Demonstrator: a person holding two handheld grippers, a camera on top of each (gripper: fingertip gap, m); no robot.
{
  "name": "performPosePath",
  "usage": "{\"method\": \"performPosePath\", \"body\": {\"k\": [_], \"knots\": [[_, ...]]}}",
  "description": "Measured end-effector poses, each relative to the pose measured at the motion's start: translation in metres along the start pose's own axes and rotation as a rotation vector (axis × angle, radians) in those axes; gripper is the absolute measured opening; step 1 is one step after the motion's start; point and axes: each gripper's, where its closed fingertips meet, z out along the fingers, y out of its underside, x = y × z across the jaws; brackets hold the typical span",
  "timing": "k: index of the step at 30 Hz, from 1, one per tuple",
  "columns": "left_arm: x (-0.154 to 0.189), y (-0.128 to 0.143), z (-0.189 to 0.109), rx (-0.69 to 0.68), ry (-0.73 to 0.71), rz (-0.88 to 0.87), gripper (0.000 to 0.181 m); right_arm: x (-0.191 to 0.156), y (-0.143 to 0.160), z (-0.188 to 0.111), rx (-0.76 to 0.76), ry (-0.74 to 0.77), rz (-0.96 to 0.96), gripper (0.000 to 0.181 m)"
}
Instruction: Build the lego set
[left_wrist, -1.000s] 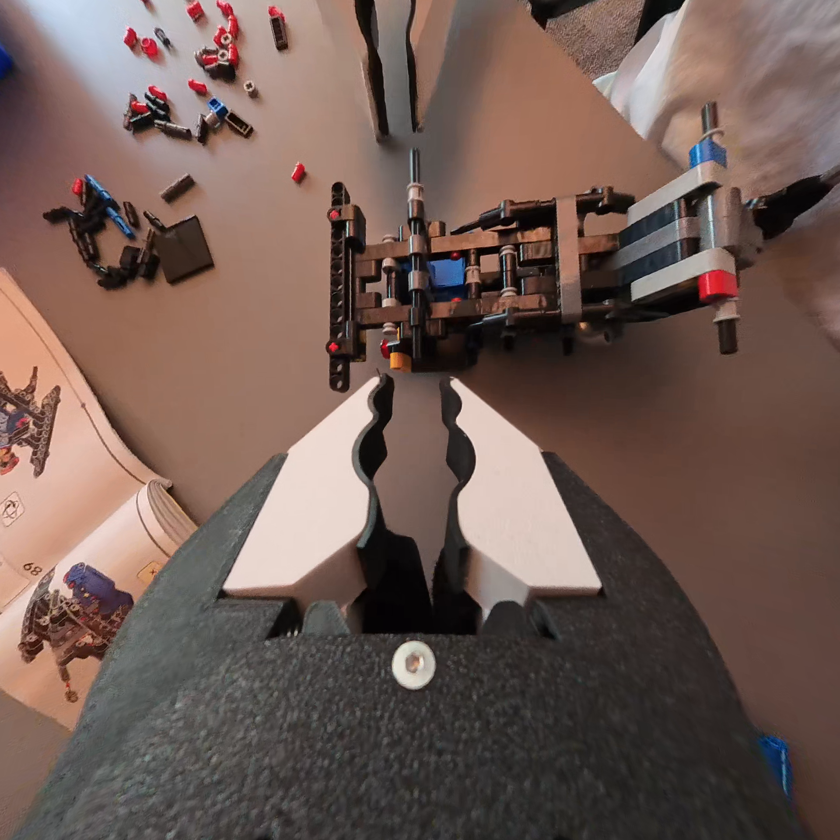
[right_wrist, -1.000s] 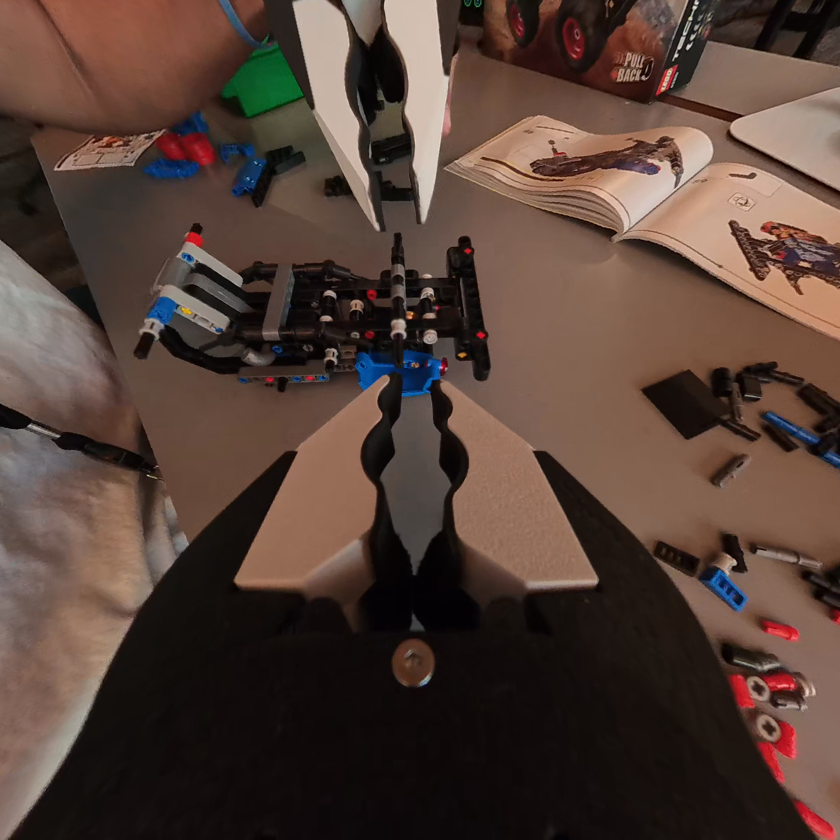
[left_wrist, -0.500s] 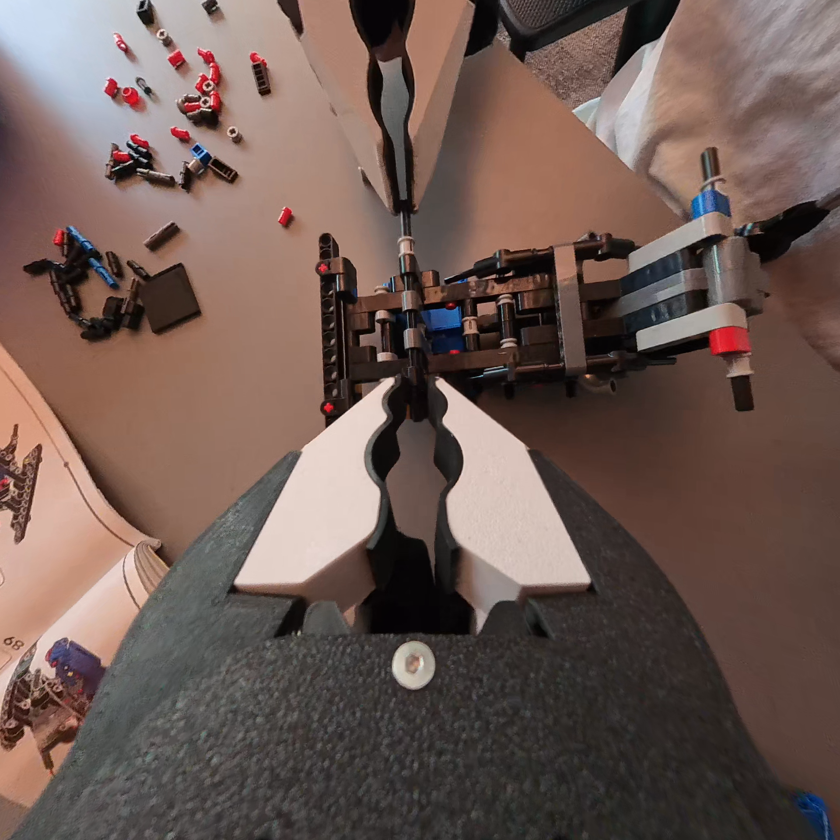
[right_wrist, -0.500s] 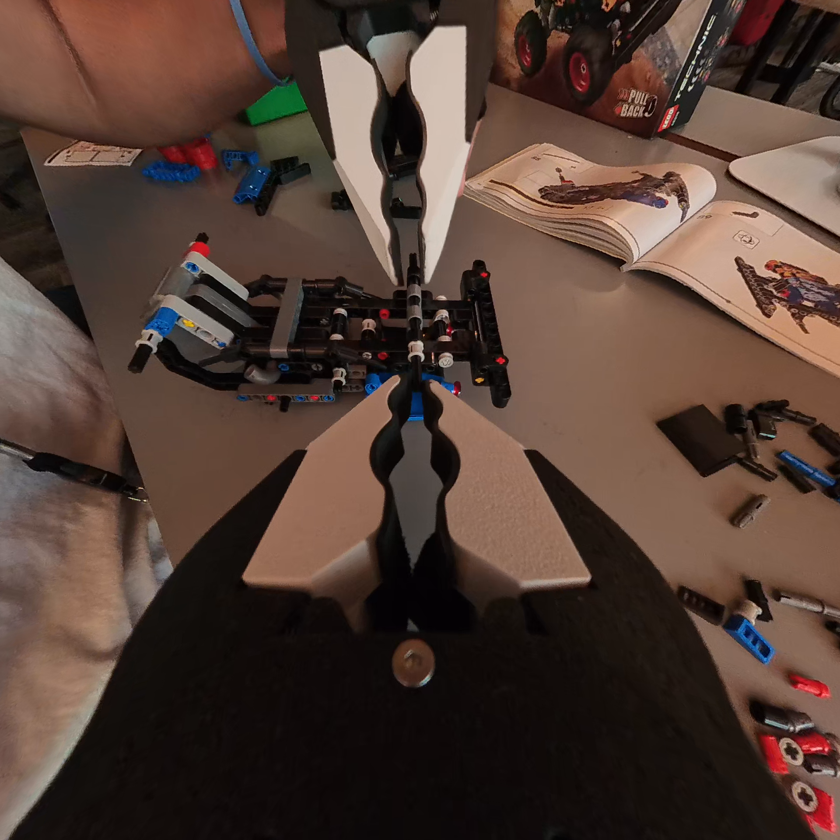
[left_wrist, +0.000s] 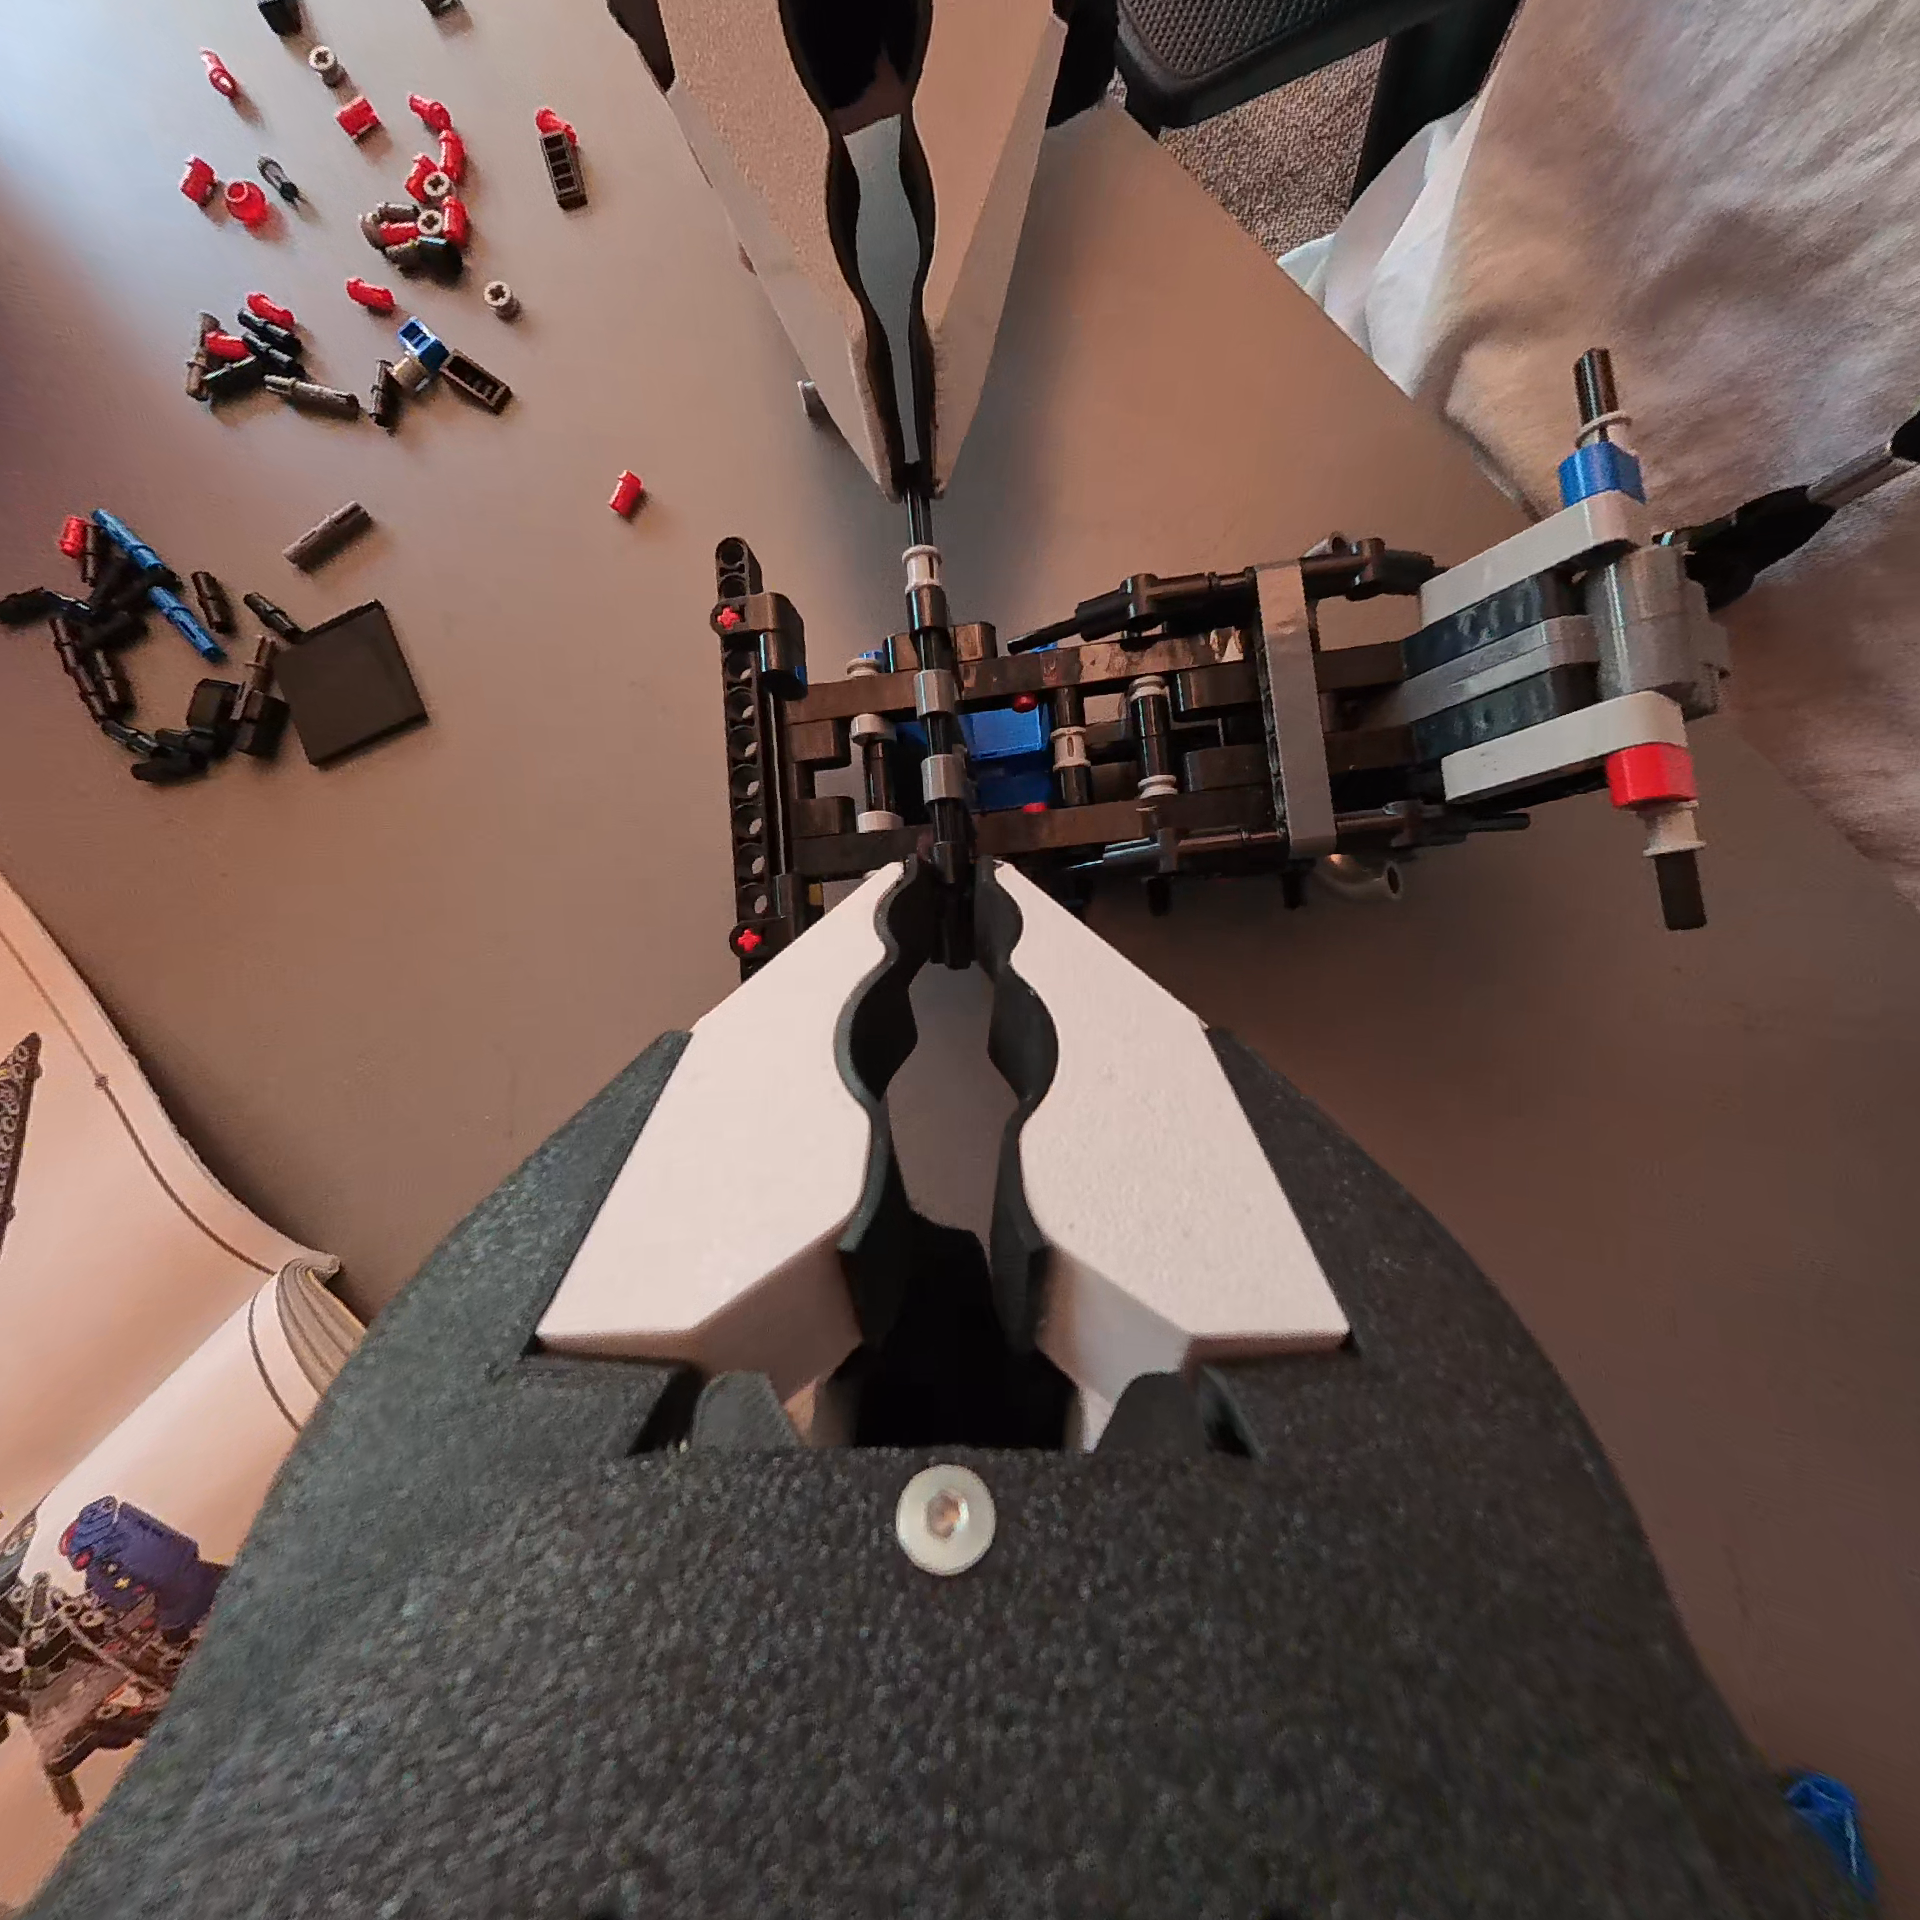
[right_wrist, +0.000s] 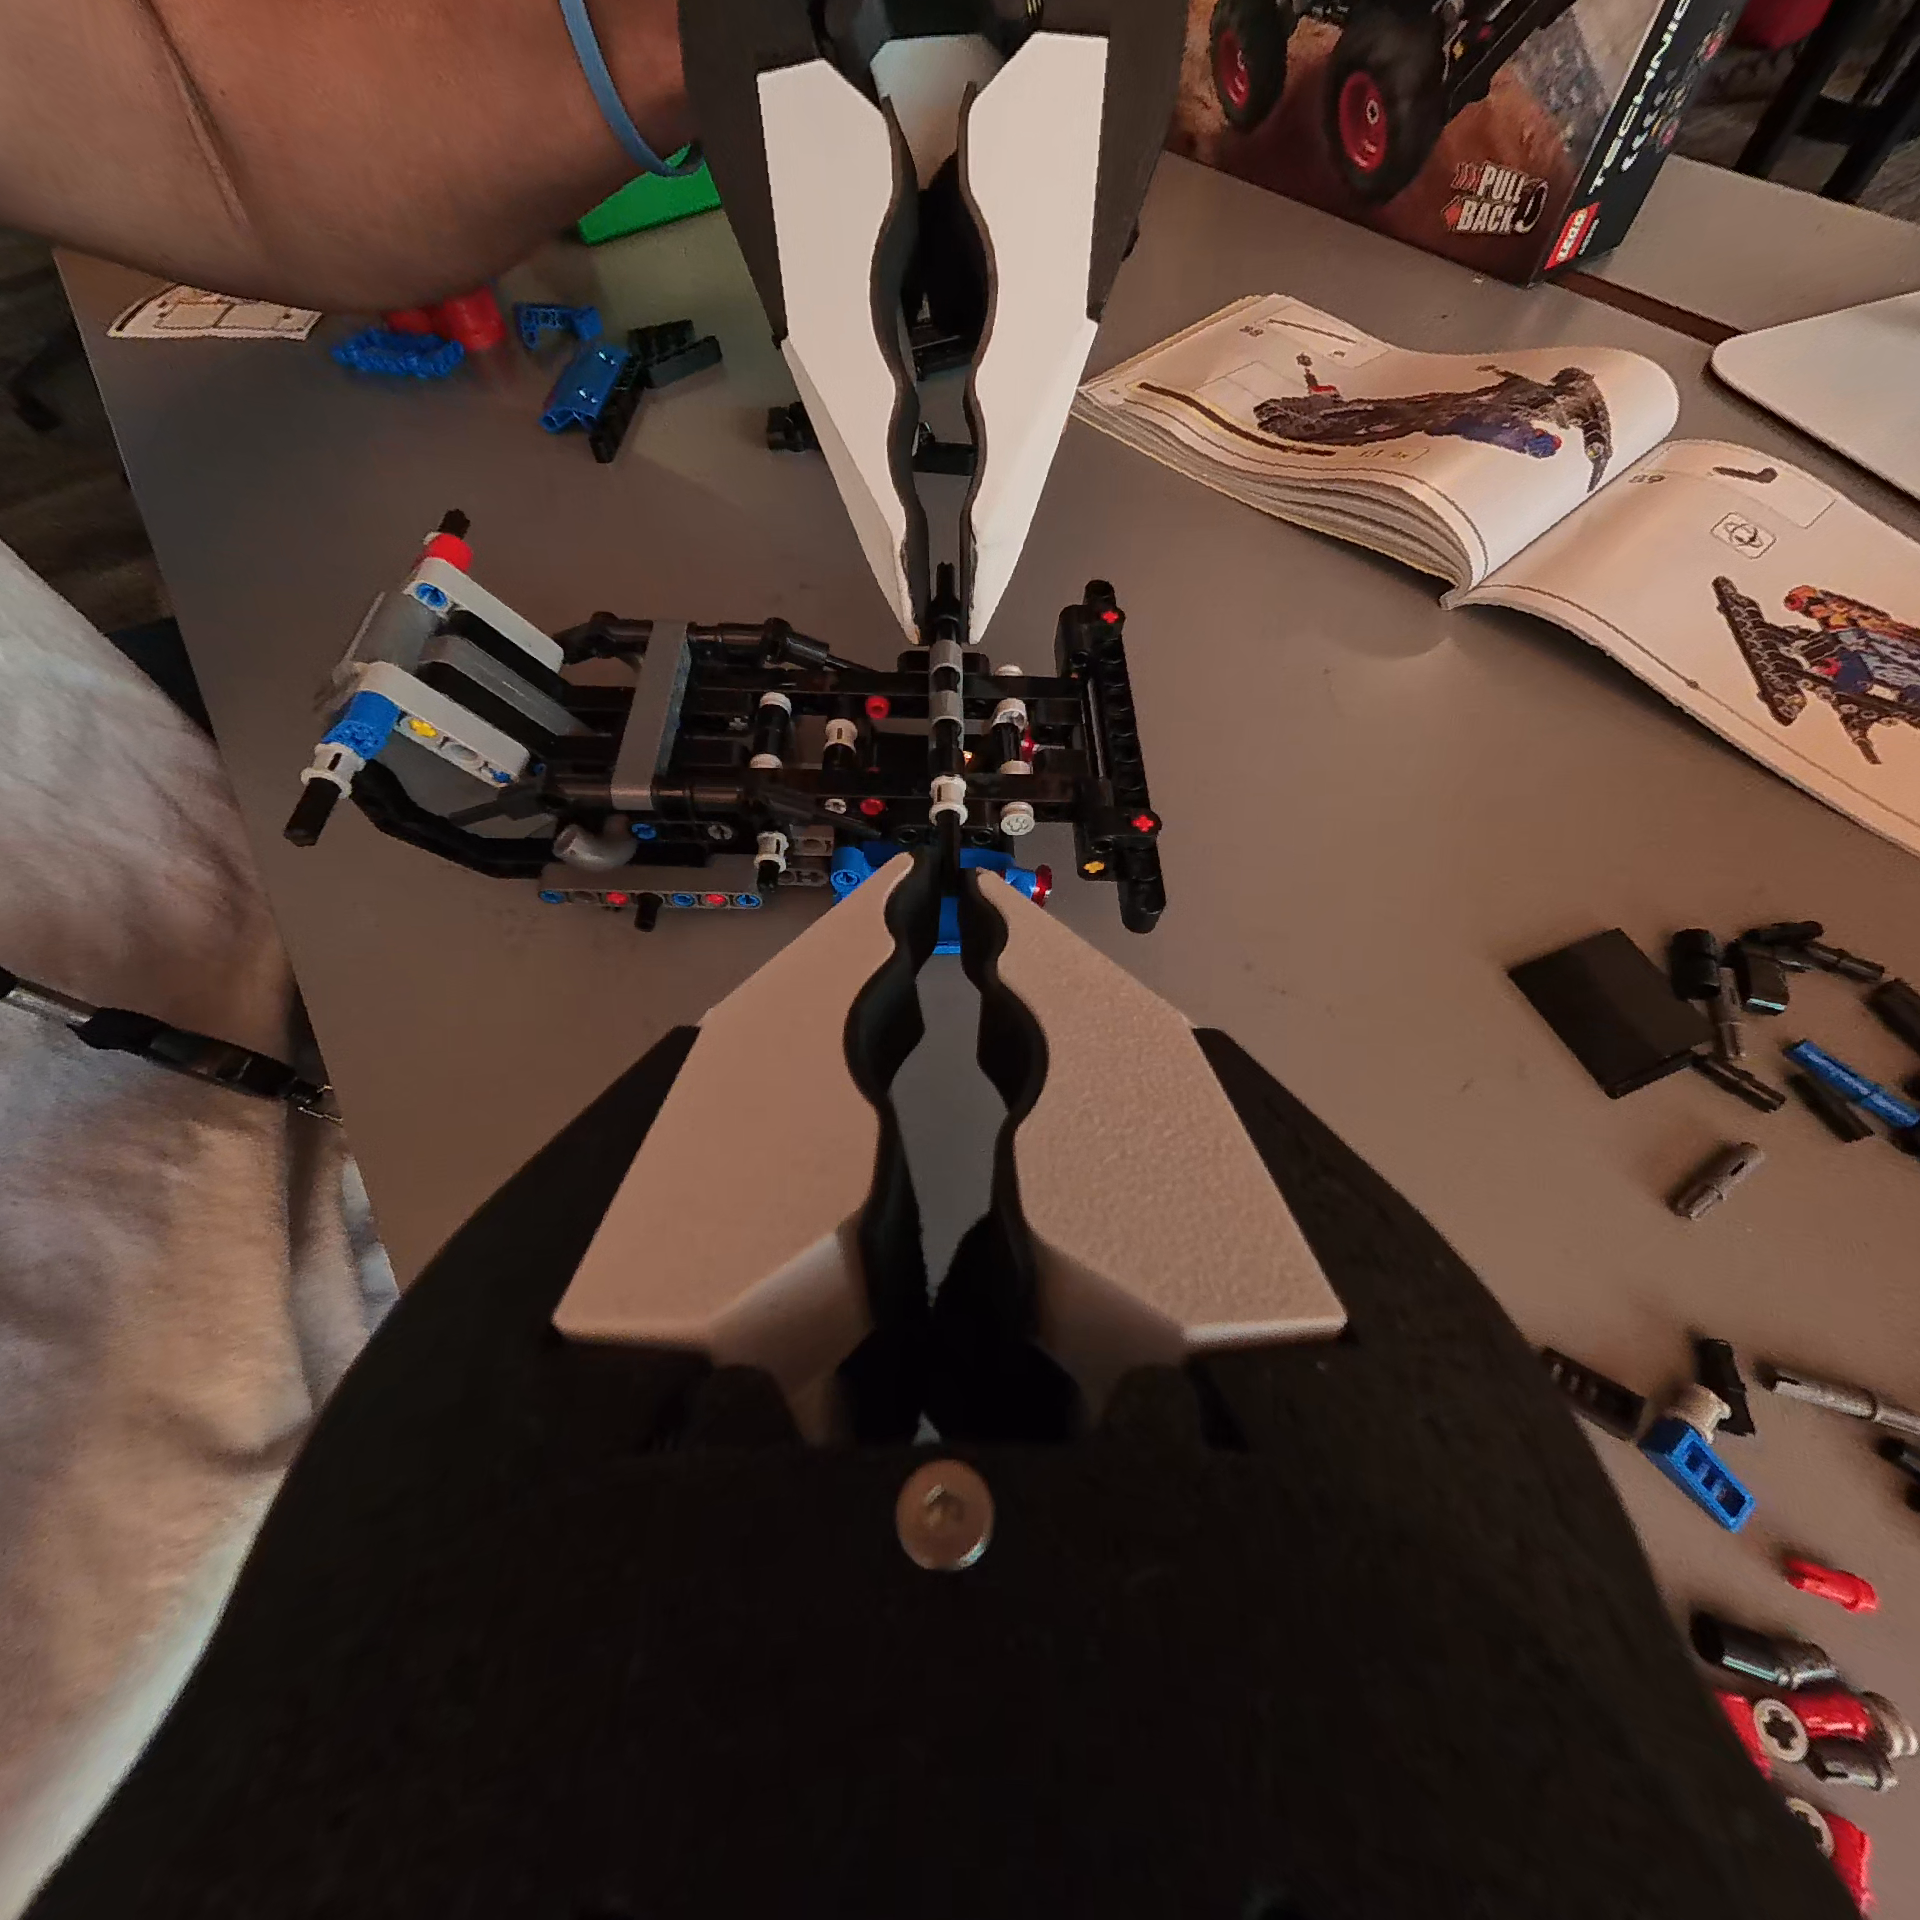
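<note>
A black and grey lego chassis (left_wrist: 1195, 727) with blue and red parts lies on the grey table (left_wrist: 468, 935). A thin black axle (left_wrist: 930, 644) runs across its front end. My left gripper (left_wrist: 951, 914) is shut on the near end of the axle. My right gripper (left_wrist: 914, 480) comes in from the opposite side and is shut on the far end. In the right wrist view the chassis (right_wrist: 727, 748) and axle (right_wrist: 945, 727) lie between my right gripper (right_wrist: 940, 878) and my left gripper (right_wrist: 940, 608).
Loose red, black and blue parts (left_wrist: 260, 644) lie to the left, with more farther back (left_wrist: 416, 208). An open instruction booklet (right_wrist: 1507, 499) and the set's box (right_wrist: 1507, 125) sit behind. Blue and black parts (right_wrist: 582, 384) lie under a person's arm (right_wrist: 312, 135). Light clothing (left_wrist: 1662, 260) borders the table edge. Tip to tip, the grippers are about 7 centimeters apart.
Both grippers have moved in toward the chassis from opposite sides and closed on the two ends of the black axle. The chassis has stayed in place.
</note>
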Motion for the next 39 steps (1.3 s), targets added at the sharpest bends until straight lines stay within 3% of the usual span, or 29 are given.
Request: {"method": "performPosePath", "body": {"k": [39], "knots": [[-0.0003, -0.0007, 0.0018, 0.007, 0.017, 0.000, 0.006, -0.0006, -0.0007, 0.0043, 0.001, -0.008, -0.001, 0.002]]}}
